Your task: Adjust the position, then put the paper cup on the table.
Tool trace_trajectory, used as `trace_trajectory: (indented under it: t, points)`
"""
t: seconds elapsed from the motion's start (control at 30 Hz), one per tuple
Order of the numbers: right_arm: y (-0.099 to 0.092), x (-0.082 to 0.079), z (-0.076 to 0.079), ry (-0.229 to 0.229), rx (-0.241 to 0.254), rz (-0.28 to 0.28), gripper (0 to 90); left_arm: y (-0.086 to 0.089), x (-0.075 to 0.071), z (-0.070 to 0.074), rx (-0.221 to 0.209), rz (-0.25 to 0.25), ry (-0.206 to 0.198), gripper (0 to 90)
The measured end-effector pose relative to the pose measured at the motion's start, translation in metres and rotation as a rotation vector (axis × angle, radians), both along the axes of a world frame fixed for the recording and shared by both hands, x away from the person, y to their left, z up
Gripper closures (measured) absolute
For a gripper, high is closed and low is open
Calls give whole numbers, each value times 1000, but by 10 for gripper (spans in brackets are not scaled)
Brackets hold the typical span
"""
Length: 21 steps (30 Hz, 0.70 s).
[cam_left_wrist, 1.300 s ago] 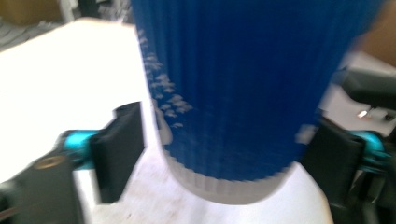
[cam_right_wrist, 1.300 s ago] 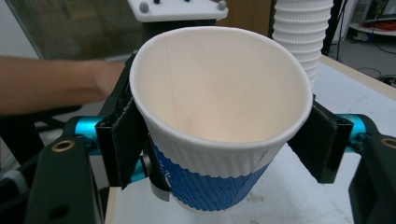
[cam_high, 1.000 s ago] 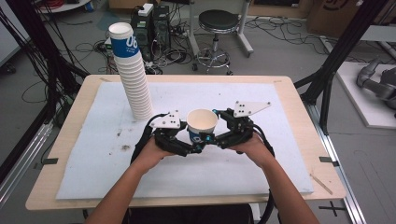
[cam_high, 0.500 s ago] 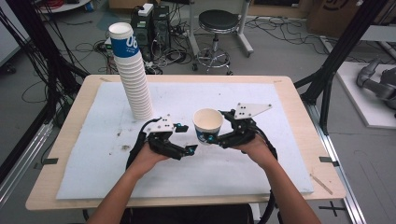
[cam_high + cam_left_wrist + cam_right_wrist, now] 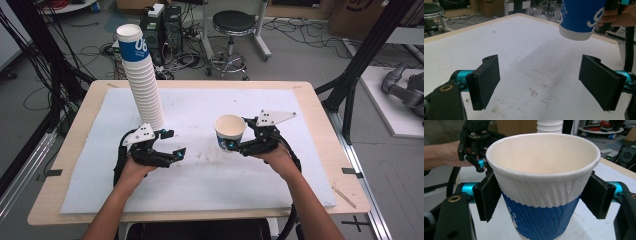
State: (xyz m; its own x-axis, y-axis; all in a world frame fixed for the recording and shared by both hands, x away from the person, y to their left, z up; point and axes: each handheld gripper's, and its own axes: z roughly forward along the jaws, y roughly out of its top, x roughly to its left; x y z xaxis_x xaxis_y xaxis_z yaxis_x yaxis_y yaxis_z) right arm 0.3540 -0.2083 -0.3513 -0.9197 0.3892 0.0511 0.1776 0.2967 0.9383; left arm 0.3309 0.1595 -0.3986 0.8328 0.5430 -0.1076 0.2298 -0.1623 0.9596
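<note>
Right gripper (image 5: 235, 145) clamps the paper cup (image 5: 229, 132) mid-mat, left gripper (image 5: 172, 145) wide open and empty, cup stack (image 5: 142, 82) at 11 o'clock.

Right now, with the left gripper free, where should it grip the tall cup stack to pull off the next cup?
Probably the top cup, across its blue ribbed band under the rim, from the side: the stack leans and is tall, so low grips catch several cups. The left gripper is open.

Paper cup (image 5: 541, 192): matt, ribbed blue-and-white sleeve, smooth cream interior. Cup stack (image 5: 144, 85): same ribbed paper. Right hand-held gripper (image 5: 541, 195): matt black, coarse-textured pads (image 5: 489, 195), glossy teal metal fittings. Tabletop (image 5: 310, 95): pale wood edge under a matt, stained white sheet.
</note>
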Motion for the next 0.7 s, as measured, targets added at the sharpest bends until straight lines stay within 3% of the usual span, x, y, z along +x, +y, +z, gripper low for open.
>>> trace_trajectory:
  t: [0.2, 0.43, 0.7]
  points:
    - [-4, 0, -3, 0, -38, -13, 232, 14, 1, -1, -11, 30, -9, 171]
    - [-15, 1, -6, 15, -24, -49, 234, 33, 1, -7, -19, 75, -1, 171]
    - [-22, 15, -12, -2, -21, -148, 234, 52, -3, -16, -37, 142, -4, 171]
